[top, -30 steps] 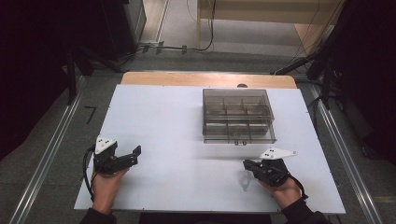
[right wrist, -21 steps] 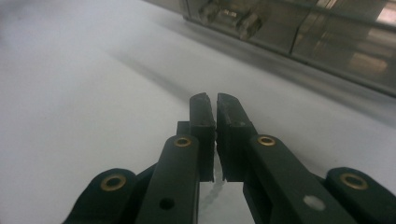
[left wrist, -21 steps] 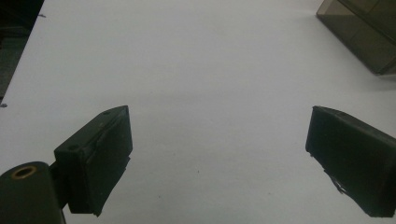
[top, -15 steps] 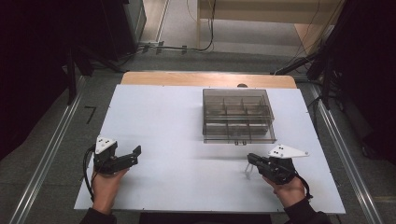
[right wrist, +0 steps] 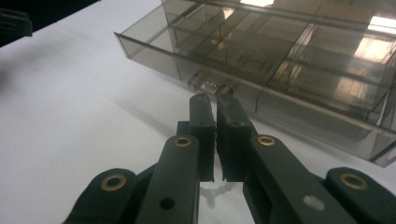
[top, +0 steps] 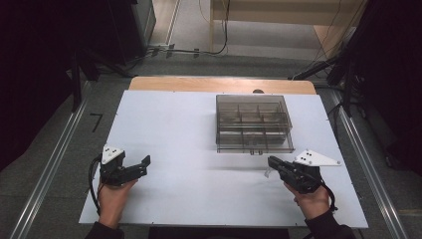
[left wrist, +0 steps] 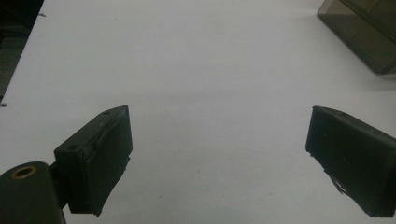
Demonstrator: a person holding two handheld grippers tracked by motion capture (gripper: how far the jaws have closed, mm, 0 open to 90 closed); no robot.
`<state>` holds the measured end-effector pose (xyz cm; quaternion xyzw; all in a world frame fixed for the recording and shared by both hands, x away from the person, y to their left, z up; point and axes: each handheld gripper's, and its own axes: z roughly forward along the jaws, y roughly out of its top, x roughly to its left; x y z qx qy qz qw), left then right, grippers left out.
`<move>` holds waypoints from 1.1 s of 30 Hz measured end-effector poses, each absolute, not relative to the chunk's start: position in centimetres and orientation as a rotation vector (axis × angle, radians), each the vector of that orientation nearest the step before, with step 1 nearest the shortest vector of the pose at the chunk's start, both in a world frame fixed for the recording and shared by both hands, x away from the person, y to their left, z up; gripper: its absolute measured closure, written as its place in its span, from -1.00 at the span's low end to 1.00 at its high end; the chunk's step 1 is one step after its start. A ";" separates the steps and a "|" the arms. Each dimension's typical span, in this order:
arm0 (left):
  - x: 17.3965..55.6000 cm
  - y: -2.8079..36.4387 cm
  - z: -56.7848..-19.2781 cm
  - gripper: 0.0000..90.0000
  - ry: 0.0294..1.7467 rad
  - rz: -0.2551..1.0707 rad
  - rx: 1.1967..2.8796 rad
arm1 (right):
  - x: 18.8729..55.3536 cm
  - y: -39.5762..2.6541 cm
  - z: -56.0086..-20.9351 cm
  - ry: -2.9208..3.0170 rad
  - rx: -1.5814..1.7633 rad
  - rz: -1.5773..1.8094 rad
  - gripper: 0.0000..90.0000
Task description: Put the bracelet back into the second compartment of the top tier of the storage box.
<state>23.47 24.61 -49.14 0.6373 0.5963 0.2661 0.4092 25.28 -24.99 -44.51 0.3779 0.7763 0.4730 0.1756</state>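
High view looked down from above the white table (top: 189, 134). Both gripper views sat low, sharing the smoky clear-plastic compartment box (right wrist: 289, 60).

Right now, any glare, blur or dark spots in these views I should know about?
High view: sharp on the white table, surroundings fall to near black. Right gripper view: bright ceiling-light glare on the clear compartment box, with the right gripper soft at this close range. Left gripper view: the left gripper has slightly soft black pads, and the tabletop is evenly lit with no harsh shadows.
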 end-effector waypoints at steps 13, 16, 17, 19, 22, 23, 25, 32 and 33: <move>23.5 24.6 -49.1 -0.83 1.503 0.669 1.605 | 25.5 -24.3 -43.5 2.173 1.029 1.355 0.86; 23.5 24.6 -49.1 -0.83 1.502 0.668 1.604 | 25.6 -24.1 -43.4 2.171 1.029 1.358 0.86; 23.5 24.6 -49.1 -0.83 1.503 0.668 1.605 | 25.6 -24.1 -43.3 2.167 1.030 1.358 0.86; 23.5 24.6 -49.1 -0.83 1.502 0.669 1.603 | 25.7 -24.1 -43.0 2.156 1.027 1.367 0.86; 23.5 24.6 -49.2 -0.83 1.502 0.670 1.604 | 25.8 -24.3 -42.5 2.135 1.026 1.383 0.86; 23.5 24.6 -49.2 -0.83 1.501 0.668 1.603 | 25.9 -24.3 -42.4 2.128 1.029 1.387 0.86; 23.5 24.6 -49.2 -0.83 1.501 0.668 1.604 | 26.0 -24.3 -42.1 2.123 1.025 1.391 0.86; 23.5 24.6 -49.2 -0.83 1.501 0.668 1.603 | 26.4 -24.3 -41.5 2.110 1.027 1.402 0.86; 23.5 24.6 -49.2 -0.83 1.501 0.669 1.603 | 26.5 -24.3 -41.5 2.107 1.024 1.402 0.86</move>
